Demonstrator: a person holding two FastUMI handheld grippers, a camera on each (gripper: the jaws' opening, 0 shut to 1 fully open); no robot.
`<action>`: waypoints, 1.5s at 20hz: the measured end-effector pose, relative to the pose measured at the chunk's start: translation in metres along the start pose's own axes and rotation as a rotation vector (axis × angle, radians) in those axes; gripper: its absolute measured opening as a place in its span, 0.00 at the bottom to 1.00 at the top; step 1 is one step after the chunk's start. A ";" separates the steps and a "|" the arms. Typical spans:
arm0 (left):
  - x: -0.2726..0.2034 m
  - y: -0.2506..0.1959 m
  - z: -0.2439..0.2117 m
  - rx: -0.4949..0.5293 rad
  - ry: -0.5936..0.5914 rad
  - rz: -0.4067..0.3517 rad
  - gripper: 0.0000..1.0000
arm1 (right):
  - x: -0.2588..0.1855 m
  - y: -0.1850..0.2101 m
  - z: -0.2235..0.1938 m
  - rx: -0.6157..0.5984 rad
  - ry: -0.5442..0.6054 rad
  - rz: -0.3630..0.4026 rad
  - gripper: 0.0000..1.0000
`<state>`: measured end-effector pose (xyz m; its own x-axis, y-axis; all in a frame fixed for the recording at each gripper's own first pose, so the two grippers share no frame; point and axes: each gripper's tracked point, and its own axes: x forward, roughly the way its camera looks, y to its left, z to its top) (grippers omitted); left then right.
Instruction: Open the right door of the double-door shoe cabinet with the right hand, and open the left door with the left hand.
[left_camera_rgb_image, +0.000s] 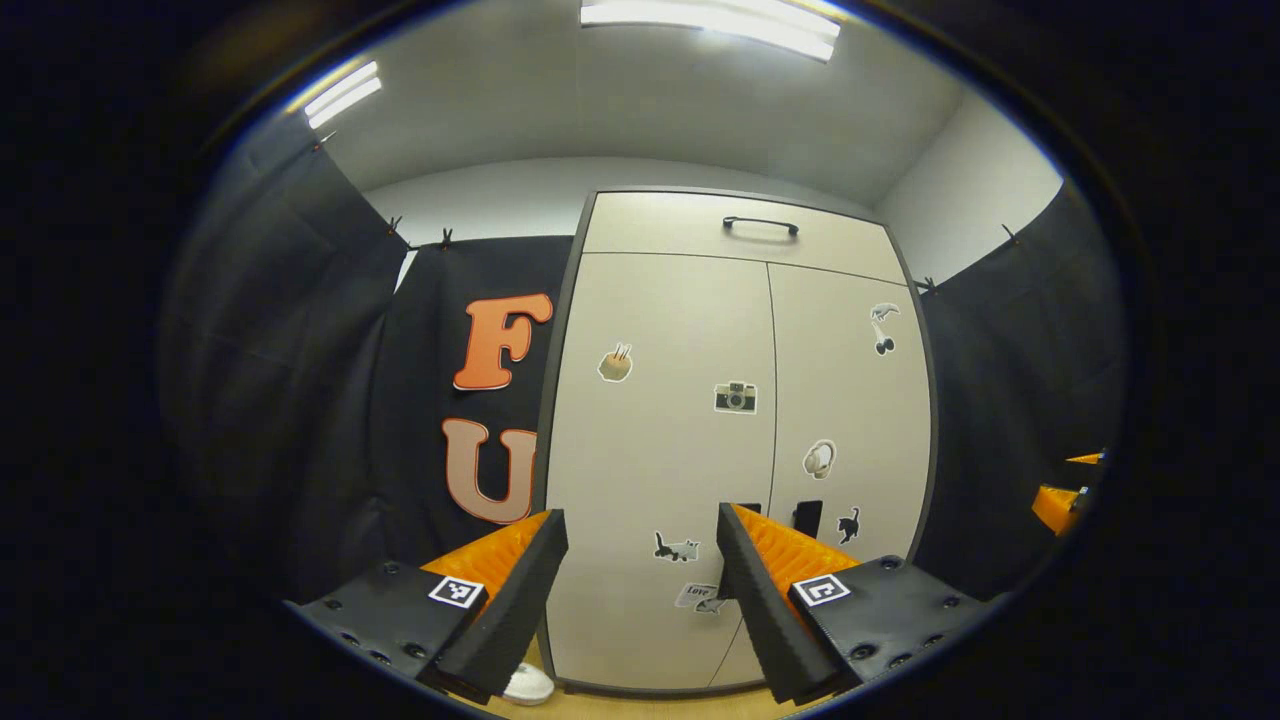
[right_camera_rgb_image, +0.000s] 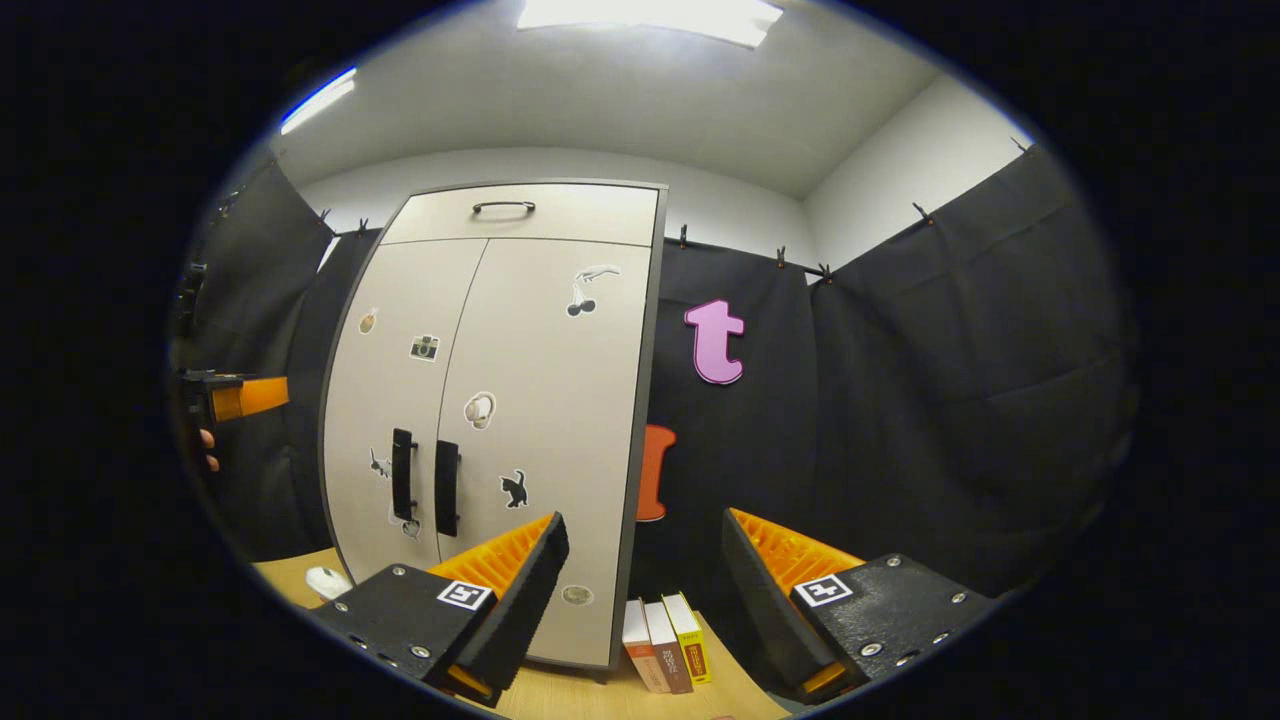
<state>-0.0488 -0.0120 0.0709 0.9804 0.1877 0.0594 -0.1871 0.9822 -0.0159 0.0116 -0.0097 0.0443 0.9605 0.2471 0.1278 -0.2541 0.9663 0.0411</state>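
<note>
Light wooden floor (right_camera_rgb_image: 740, 690), seen in the right gripper view. Directly on it: a pale double-door shoe cabinet (right_camera_rgb_image: 545, 400), upright, doors closed; three books (right_camera_rgb_image: 668, 628) standing side by side just beside the cabinet's right foot; a white shoe (right_camera_rgb_image: 326, 580) near its left corner.
</note>
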 end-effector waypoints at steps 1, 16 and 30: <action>-0.002 -0.001 -0.001 -0.002 0.002 0.017 0.96 | 0.001 -0.003 -0.001 0.006 0.001 0.015 0.94; -0.012 -0.012 -0.007 0.017 0.045 0.081 0.95 | 0.025 -0.006 -0.038 0.113 0.081 0.097 0.94; 0.019 0.080 -0.023 0.052 0.033 0.039 0.96 | 0.099 0.146 -0.052 0.204 0.175 0.175 0.94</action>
<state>-0.0439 0.0701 0.0473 0.9737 0.2264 0.0270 -0.2273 0.9732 0.0349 0.0755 0.1601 0.0113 0.9008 0.4338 -0.0212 -0.4174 0.8783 0.2332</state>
